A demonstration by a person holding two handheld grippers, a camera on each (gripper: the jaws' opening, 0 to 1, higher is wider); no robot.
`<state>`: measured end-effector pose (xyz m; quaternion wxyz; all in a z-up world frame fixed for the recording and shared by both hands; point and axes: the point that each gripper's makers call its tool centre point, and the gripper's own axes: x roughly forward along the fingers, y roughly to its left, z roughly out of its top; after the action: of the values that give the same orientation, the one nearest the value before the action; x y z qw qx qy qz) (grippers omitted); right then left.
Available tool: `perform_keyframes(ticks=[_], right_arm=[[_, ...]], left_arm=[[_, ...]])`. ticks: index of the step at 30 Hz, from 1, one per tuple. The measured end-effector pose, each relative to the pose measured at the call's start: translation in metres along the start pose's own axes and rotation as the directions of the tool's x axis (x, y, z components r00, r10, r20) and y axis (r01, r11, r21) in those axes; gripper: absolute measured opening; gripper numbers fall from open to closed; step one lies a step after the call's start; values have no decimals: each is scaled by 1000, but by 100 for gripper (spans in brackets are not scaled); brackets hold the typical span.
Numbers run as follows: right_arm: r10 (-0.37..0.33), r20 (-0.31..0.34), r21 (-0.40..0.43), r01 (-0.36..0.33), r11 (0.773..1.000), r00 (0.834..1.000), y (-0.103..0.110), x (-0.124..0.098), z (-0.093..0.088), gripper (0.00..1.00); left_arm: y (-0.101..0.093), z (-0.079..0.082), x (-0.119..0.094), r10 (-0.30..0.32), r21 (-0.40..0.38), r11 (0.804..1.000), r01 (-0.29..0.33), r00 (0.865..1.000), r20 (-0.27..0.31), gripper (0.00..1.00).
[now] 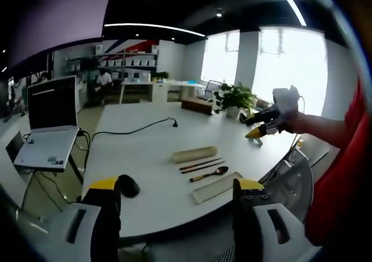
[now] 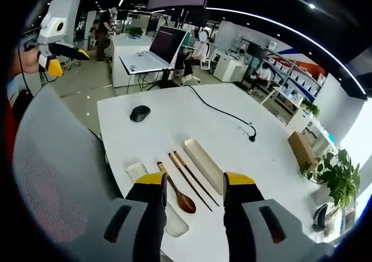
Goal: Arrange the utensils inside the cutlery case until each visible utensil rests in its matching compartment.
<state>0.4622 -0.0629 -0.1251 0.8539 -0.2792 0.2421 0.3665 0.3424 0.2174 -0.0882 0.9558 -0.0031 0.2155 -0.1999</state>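
On the white table (image 1: pixel 145 151) lie a long beige case half (image 1: pixel 195 154), two dark chopsticks (image 1: pixel 200 165), a wooden spoon (image 1: pixel 209 173) and a flat pale case part (image 1: pixel 217 186), side by side. My left gripper (image 1: pixel 177 185) hovers open, well short of them. My right gripper (image 1: pixel 260 126) floats open above the table's right end, held by a hand. In the right gripper view, the case half (image 2: pixel 203 160), chopsticks (image 2: pixel 192 178) and spoon (image 2: pixel 174 192) lie just beyond my open right gripper (image 2: pixel 196 182); its left jaw hides part of the flat case part (image 2: pixel 138 170). The left gripper (image 2: pixel 55 56) is at far upper left.
A black mouse (image 2: pixel 139 112) and a black cable (image 2: pixel 226 114) lie on the table. An open laptop (image 1: pixel 52 122) sits on a separate stand. A grey mesh chair (image 2: pixel 52 175) stands against the near table edge. A cardboard box (image 2: pixel 302 149) and a plant (image 2: pixel 337 180) are at the far end.
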Motion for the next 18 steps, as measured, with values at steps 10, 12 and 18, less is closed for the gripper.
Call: perform_keyframes(ticks=[10,12,18], right_arm=[[47,-70,-126,-56,990,996,-1,11,-11,38],[63,-73,-115,-72,991,995,2,15,-12,37],[97,-93,-131,-108,985,991,7,27,-14,38]], left_arm=[[5,3,-1,17,0,1000,-17,1000,-5,80],[4,4,0,17,2,1000,-17,1000,-5,80],[3,3,0,27,-11,1000,-27,1000,3,80]])
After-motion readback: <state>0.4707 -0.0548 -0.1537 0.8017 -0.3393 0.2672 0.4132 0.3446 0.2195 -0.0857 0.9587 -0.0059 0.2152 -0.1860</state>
